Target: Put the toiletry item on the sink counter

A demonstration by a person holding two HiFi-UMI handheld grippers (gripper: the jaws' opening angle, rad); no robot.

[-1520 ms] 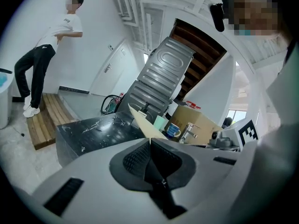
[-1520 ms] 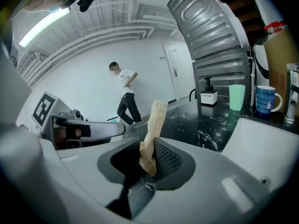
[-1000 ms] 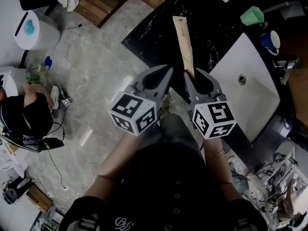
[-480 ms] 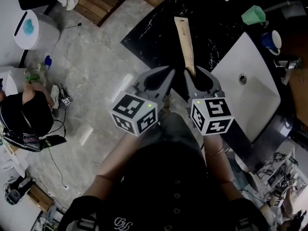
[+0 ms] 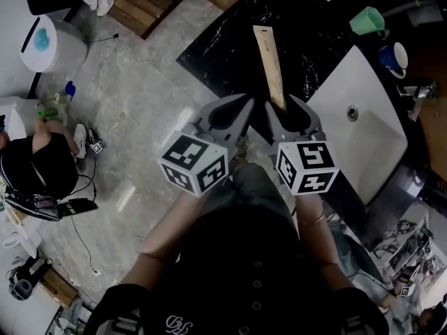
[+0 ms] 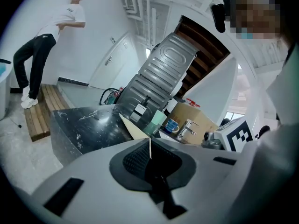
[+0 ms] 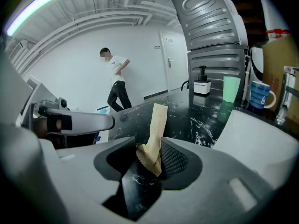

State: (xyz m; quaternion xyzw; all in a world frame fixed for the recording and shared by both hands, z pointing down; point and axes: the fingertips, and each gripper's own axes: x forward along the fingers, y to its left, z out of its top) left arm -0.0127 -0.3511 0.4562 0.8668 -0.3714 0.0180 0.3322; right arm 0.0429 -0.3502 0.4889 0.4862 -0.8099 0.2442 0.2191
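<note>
In the head view the near end of the tan sachet [image 5: 269, 61] disappears behind the right gripper [image 5: 283, 105], so only the right gripper view shows that end. Our own dark torso covers the floor at 6 o'clock, and the white basin [image 5: 363, 117] is cut off at its lower corner by dark clutter.

There is small dark print near the sachet's far end, too fine for us to read. The blue mug [image 5: 394, 58] carries a white mark we cannot make out either. Both marker cubes show only black-and-white square patterns.

The right gripper's jaws are opening. Seen from its own camera, the sachet's crimped end [image 7: 156, 125] stands between the pads, leaning on the right-hand pad with a clear gap at the left one, so it is no longer pinched. The rest of the sachet lies flat on the black marble counter [image 5: 230, 40], running toward 12 o'clock from the gripper. The basin is at 3 o'clock of it and the green cup [image 5: 367, 23] at 1 o'clock.

The left gripper [image 5: 244, 102] sits at 9 o'clock of the right one. Its pads are pressed together with nothing between them.
</note>
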